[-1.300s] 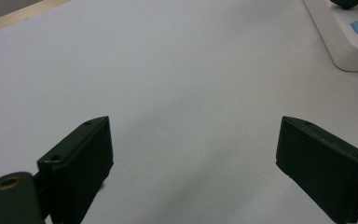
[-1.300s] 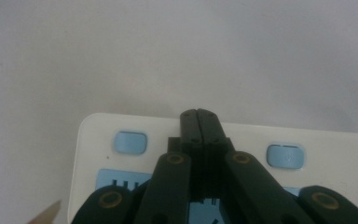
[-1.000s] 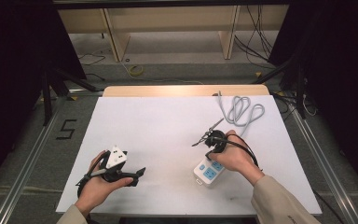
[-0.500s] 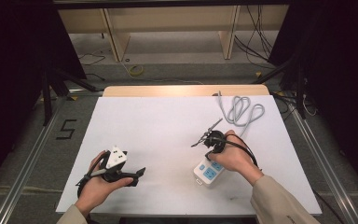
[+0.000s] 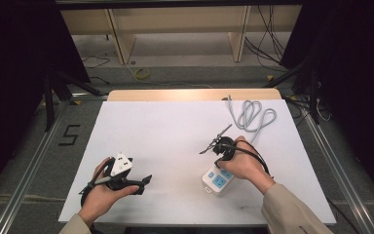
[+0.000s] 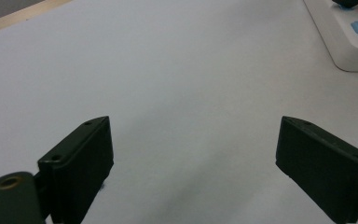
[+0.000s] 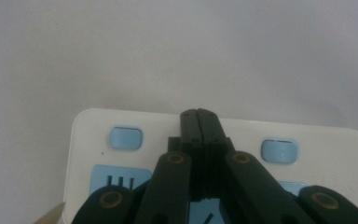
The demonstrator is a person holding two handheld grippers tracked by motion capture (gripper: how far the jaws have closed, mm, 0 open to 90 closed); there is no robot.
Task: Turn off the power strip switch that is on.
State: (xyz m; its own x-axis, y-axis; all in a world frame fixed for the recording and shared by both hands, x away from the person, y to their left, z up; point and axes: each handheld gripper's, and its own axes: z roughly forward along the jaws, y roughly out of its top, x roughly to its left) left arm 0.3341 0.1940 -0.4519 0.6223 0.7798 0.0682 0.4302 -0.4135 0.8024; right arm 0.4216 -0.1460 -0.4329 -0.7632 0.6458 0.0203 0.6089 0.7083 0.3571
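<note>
**Power strip under clenched right tongs**

White plastic power strip (image 5: 216,181) with blue sockets lay at the white worktop's (image 5: 175,126) five o'clock. Right tongs (image 7: 199,114) stood clenched directly over it, between two blue buttons, grasping nothing. Left tongs (image 6: 193,163) at seven o'clock were released, spread wide above bare worktop.

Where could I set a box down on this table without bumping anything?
The middle of the white table and its far left part are bare, between the left tongs and the coiled cable. The near right is crowded: right tongs over the power strip.
</note>
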